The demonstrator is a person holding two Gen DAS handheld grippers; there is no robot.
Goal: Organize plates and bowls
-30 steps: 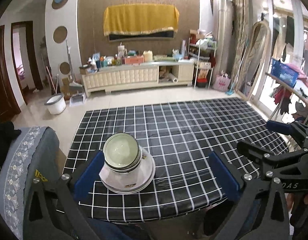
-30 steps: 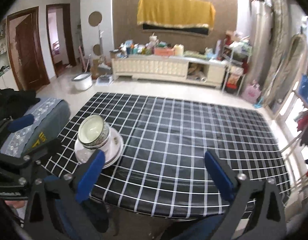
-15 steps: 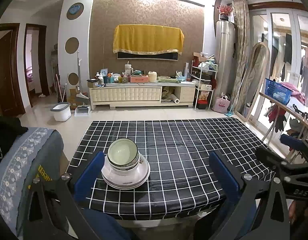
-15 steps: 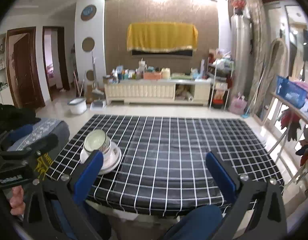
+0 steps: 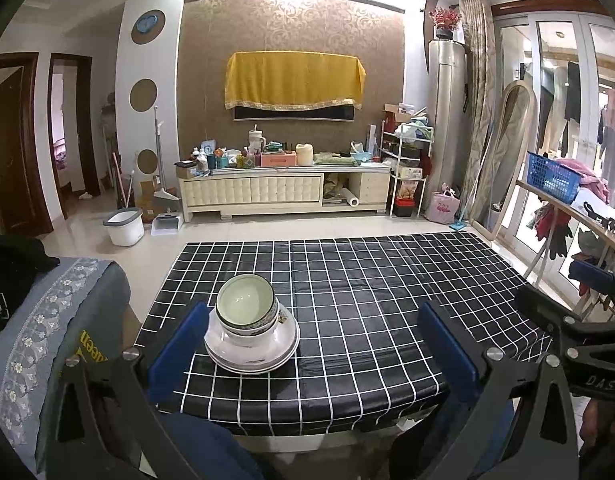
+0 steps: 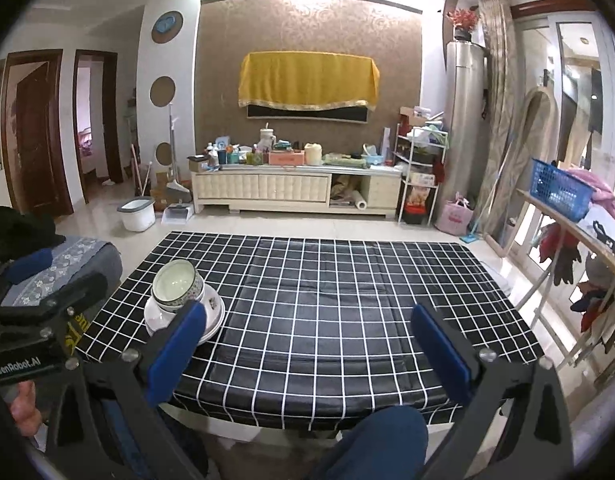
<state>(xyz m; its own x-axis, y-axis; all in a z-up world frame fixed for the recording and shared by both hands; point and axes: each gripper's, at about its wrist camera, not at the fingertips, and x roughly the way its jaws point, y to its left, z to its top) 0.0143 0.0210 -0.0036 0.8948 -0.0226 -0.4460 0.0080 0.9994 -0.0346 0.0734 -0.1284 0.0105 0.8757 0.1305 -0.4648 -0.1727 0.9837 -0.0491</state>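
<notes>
A stack of white plates [image 5: 251, 354] with nested bowls [image 5: 246, 308] on top sits near the front left of the black checked table [image 5: 367, 292]. The top bowl is pale green inside and tilted. The stack also shows in the right wrist view [image 6: 179, 300]. My left gripper [image 5: 311, 344] is open and empty, held back over the table's near edge, its left finger beside the stack. My right gripper [image 6: 311, 340] is open and empty, to the right of the stack. Each gripper shows at the edge of the other's view.
A grey upholstered chair [image 5: 47, 320] with a black garment stands left of the table. A rack with a blue basket [image 5: 551, 176] and hanging clothes is on the right. A TV cabinet [image 5: 283, 192] and a white bin [image 5: 123, 226] stand beyond the table.
Both grippers have pulled back and tilted up from the table, so more of the room shows. The stack has not moved. Both grippers stay open.
</notes>
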